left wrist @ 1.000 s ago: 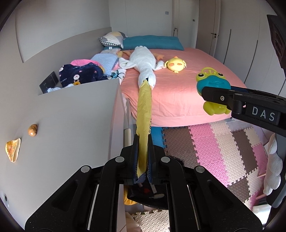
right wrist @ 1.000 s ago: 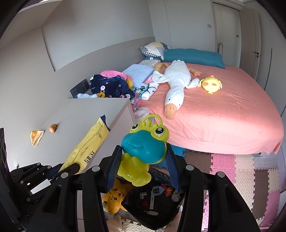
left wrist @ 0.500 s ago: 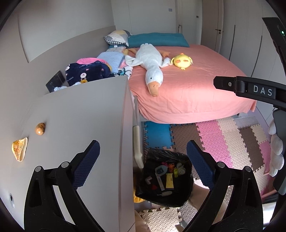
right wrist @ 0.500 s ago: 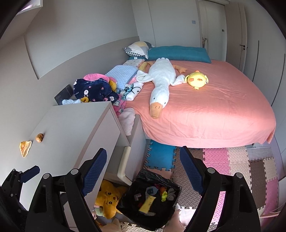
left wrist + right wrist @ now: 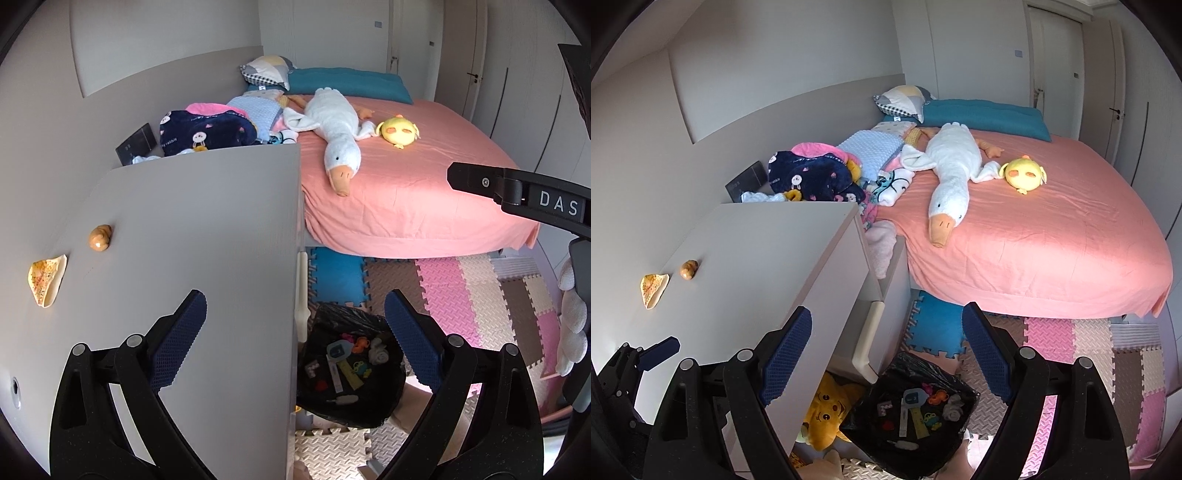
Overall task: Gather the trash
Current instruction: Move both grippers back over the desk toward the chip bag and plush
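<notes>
Left wrist view: the left tool (image 5: 293, 325) hangs spread wide with nothing between its blue pads, poised over the front edge of the grey desk (image 5: 192, 229). Below it on the foam floor mats (image 5: 480, 295) sits the black trash bag (image 5: 349, 373), its mouth open and already holding a jumble of small bright items. Two pieces remain on the desk, well to the left of the tool: a flat yellow-orange wrapper-like scrap (image 5: 47, 280) and, just beyond it, a small round brown lump (image 5: 99, 238). The next pick is probably one of these. To do it well, swing the tool left, come down low and nearly flat for the thin scrap, and close on its raised edge so the pads do not skid off the desk top. What the brown lump is cannot be made out. An arm of the right tool crosses the right edge, lettered DAS.

Right wrist view: the right tool (image 5: 886, 354) is likewise wide apart and empty, above the trash bag (image 5: 912, 413). The scrap (image 5: 653, 290) and brown lump (image 5: 689, 268) lie close together, whether touching is unclear. A yellow plush (image 5: 827, 413) is half hidden under the desk (image 5: 768, 251). The left tool (image 5: 659, 349) shows only partly at the lower left. The bag's contents are too small to name.
</notes>
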